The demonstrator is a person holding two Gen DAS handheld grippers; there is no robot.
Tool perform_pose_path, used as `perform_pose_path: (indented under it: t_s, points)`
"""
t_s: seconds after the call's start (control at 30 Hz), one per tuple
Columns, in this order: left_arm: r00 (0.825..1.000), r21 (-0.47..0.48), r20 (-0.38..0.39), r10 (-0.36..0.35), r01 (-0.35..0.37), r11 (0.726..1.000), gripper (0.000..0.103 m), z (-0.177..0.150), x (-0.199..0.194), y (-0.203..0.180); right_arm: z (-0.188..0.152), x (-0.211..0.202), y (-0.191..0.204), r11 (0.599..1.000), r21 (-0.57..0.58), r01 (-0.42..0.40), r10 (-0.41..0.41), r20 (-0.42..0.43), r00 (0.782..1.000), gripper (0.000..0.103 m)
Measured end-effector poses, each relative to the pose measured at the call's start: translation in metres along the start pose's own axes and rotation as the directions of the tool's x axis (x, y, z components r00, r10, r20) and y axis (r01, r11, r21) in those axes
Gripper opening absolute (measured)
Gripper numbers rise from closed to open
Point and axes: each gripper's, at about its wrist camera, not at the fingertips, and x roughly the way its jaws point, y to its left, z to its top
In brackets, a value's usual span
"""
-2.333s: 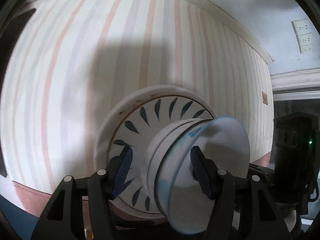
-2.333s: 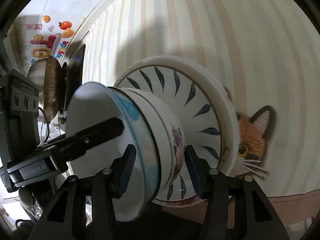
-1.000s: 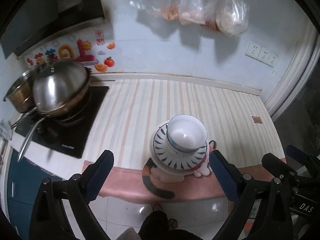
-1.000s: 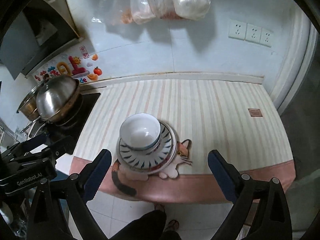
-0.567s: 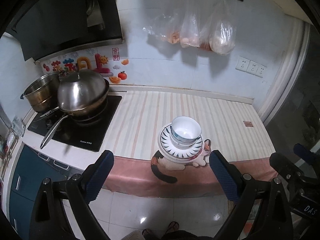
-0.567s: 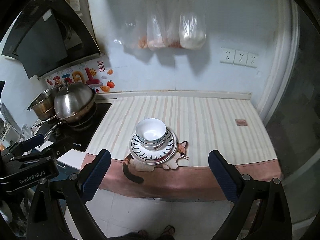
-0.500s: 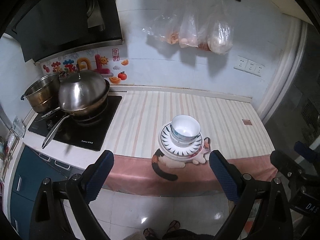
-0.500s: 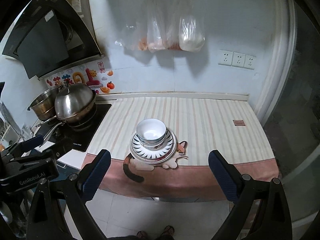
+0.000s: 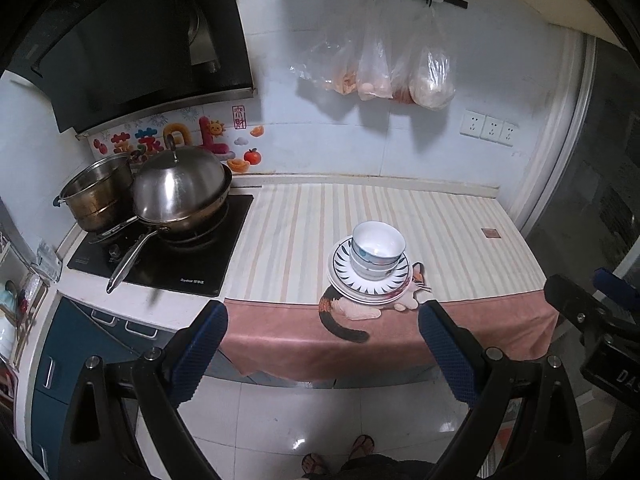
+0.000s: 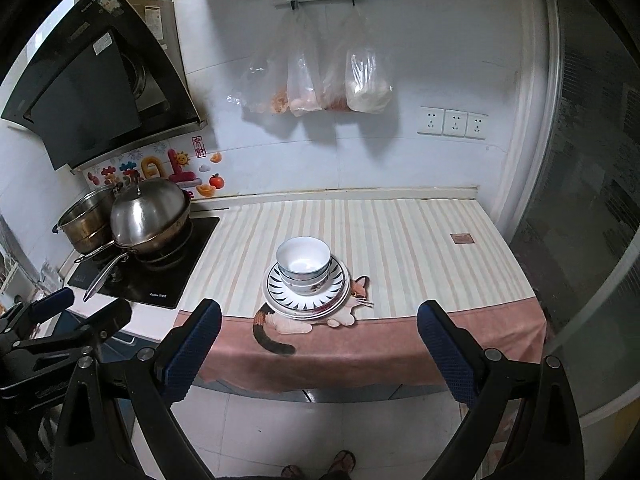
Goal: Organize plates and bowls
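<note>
A stack of white bowls (image 9: pixel 377 249) (image 10: pixel 304 265) sits on stacked plates with dark petal marks (image 9: pixel 340 270) (image 10: pixel 334 290) near the front of the striped counter cloth (image 9: pixel 304 224) (image 10: pixel 400 240). My left gripper (image 9: pixel 322 354) is wide open and empty, held far back from the counter over the floor. My right gripper (image 10: pixel 318 354) is also wide open and empty, equally far back. Each gripper shows at the edge of the other's view.
A lidded steel pan (image 9: pixel 180 196) (image 10: pixel 148 214) and a steel pot (image 9: pixel 96 196) stand on the black hob (image 9: pixel 168 264) at the left. Bags (image 10: pixel 320 80) hang on the back wall. A range hood (image 9: pixel 120 40) is above the hob. The tiled floor (image 9: pixel 320 420) lies below.
Both grippers let go of the bowl and plate stack, opened wide and pulled far back and up from the counter. The stack stays on the cloth.
</note>
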Motion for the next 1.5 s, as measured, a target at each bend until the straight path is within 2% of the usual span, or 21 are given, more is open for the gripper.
perform_pose_path:
  t_s: [0.73,1.5]
  points:
    - [1.000,0.005,0.016,-0.007,0.007,1.000,0.098,-0.004,-0.013,-0.004,-0.004,-0.007,-0.002,1.000,0.003,0.020,-0.020,0.004,1.000,0.101]
    - [1.000,0.005,0.023,-0.010,0.010,1.000,0.098,0.005,-0.012,0.000,-0.001,-0.002,-0.003,1.000,0.007,0.026,-0.026,-0.004,1.000,0.101]
